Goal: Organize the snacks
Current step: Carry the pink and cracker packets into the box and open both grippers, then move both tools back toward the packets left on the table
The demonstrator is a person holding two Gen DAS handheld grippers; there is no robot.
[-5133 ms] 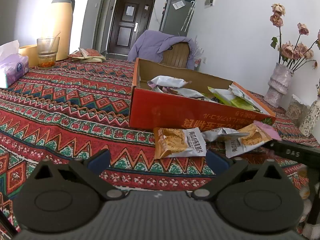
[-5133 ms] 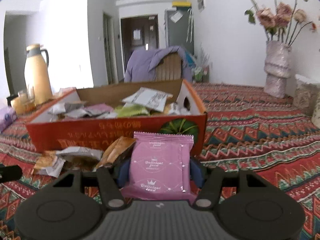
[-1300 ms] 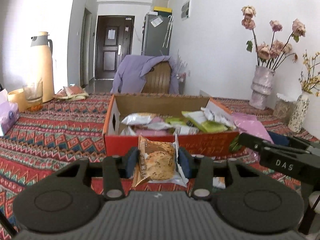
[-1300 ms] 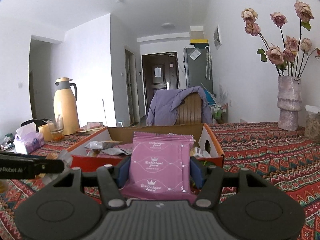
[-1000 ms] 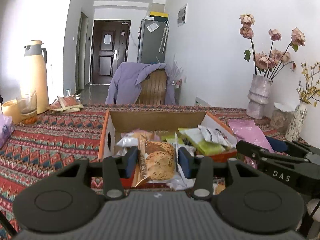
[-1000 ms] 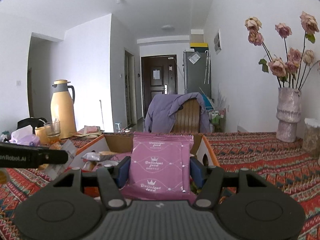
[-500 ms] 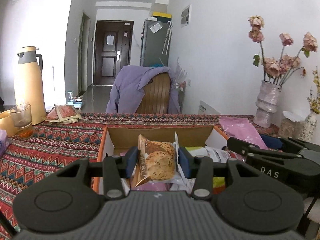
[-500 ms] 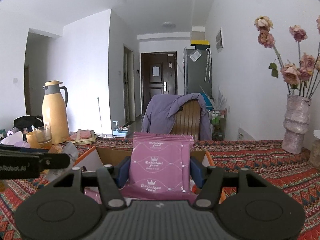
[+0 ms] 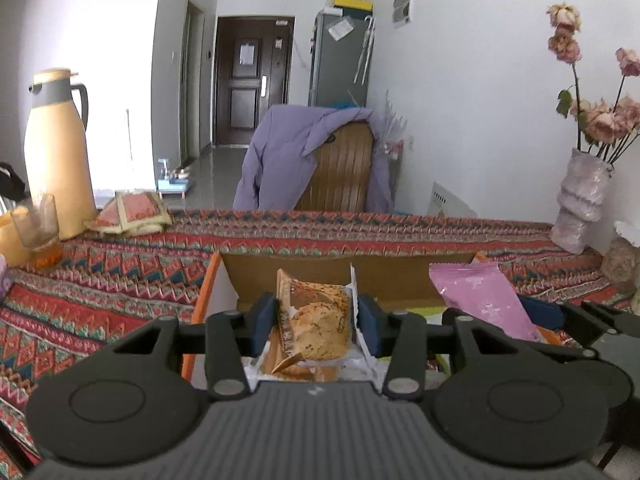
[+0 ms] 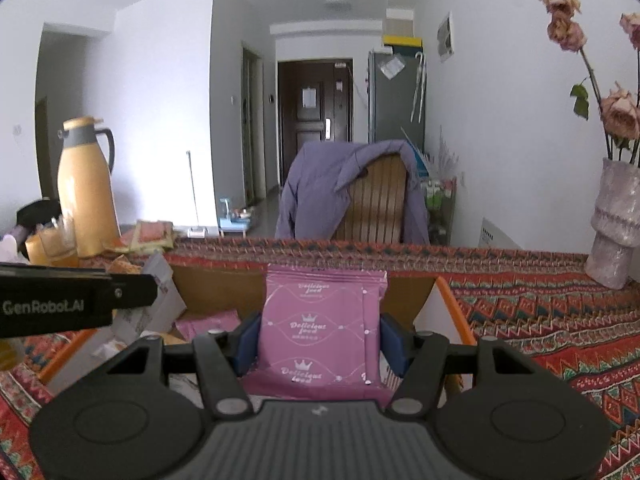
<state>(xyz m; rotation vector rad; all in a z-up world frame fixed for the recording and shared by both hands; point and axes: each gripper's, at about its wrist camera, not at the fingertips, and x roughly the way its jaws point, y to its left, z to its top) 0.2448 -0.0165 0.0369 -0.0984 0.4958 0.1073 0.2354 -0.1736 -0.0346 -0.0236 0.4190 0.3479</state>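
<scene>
Over the open cardboard box (image 9: 348,276) on the patterned tablecloth (image 9: 100,280), the orange snack packet (image 9: 316,320) stands upright between the blue pads of the left gripper (image 9: 316,318); its jaws are easing apart at this moment, though the pads still touch the packet's sides; just to its right the pink snack packet (image 10: 320,328) stands upright, pinched between the pads of the right gripper (image 10: 320,340), also above the box; inside the box another pink packet (image 10: 208,326) and pale wrappers lie on the floor; the left gripper's black finger crosses the left of the right wrist view, hiding part of the box's near corner; beyond the box stand a yellow thermos (image 9: 56,152), a glass (image 9: 38,228) and flat red packets (image 9: 134,210) to the left; a vase of dried roses (image 9: 580,204) stands to the right; a wooden chair draped with a purple jacket (image 9: 288,152) is behind the table.
</scene>
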